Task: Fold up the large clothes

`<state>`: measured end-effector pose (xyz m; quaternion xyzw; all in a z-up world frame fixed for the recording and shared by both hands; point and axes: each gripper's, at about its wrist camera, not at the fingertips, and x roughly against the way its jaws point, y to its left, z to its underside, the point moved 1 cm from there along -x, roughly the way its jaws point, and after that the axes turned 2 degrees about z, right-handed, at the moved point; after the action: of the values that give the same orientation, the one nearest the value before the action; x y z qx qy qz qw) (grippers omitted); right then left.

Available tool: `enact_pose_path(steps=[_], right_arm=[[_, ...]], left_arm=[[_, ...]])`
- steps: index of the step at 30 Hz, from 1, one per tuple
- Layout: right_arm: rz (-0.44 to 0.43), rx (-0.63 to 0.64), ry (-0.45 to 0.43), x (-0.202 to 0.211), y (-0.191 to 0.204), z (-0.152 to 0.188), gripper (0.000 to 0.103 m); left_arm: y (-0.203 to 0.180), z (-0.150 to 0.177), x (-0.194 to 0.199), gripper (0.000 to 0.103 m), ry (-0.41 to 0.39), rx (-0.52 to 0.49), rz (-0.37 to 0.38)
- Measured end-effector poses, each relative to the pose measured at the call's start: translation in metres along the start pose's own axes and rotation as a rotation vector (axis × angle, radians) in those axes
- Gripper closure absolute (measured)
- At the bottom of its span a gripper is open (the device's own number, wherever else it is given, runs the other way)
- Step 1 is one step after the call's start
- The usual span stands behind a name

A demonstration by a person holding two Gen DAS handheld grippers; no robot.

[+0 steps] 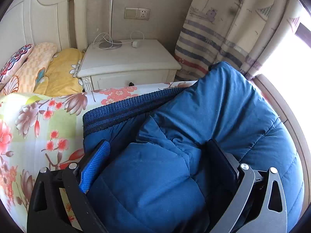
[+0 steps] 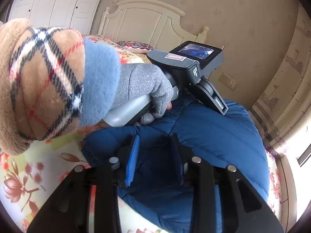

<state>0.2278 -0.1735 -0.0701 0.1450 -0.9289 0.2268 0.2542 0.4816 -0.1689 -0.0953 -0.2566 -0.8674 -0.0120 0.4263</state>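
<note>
Two grippers hold a big blue puffy jacket on a flowery bed.

The left gripper (image 1: 155,161) has its two fingers spread wide, and a fat fold of the blue jacket (image 1: 223,116) fills the gap and touches both fingers, so it is gripping the jacket. The right gripper (image 2: 155,155) has its fingers closer together, pinching another part of the blue jacket (image 2: 213,136). The jacket lies bunched up on the bed sheet (image 1: 29,126), which has pink and brown flowers. Its dark knit hem (image 1: 126,110) points toward the white nightstand (image 1: 130,60). A gloved hand (image 2: 143,89) holds the handle of the left gripper, just above the jacket. Yellow pillows (image 1: 58,71) sit by the headboard (image 1: 38,19). A striped curtain (image 1: 223,29) hangs behind the jacket.
</note>
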Motion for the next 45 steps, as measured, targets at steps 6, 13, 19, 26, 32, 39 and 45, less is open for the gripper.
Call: enact_pose_path(steps=[6,13,19,26,32,39,45], right_arm=[[-0.095,-0.093,-0.052,0.054,-0.023,0.005,0.027],[-0.003,-0.421,-0.080,0.086,-0.105,0.040,0.027],[0.017,-0.339,0.045,0.040,-0.084,0.063,0.019],[-0.038,-0.429,-0.043,0.100,-0.100,0.047,0.019],[0.150,-0.503,-0.236,0.193,-0.123,0.034,0.002],[0.296,-0.525,-0.377,0.273,-0.118,0.053,0.002],[0.339,-0.549,-0.398,0.303,-0.122,0.070,0.002]], left_arm=[[-0.006,0.010,0.039,0.004,-0.053,-0.038,-0.163],[-0.016,0.047,0.123,0.004,-0.210,-0.093,-0.340],[-0.032,0.089,0.162,0.004,-0.266,-0.088,-0.426],[-0.045,0.130,0.231,0.004,-0.372,0.014,-0.462],[-0.084,0.154,0.290,0.004,-0.503,0.021,-0.527],[-0.139,0.189,0.336,0.004,-0.598,0.000,-0.534],[-0.163,0.211,0.359,0.004,-0.645,0.023,-0.509]])
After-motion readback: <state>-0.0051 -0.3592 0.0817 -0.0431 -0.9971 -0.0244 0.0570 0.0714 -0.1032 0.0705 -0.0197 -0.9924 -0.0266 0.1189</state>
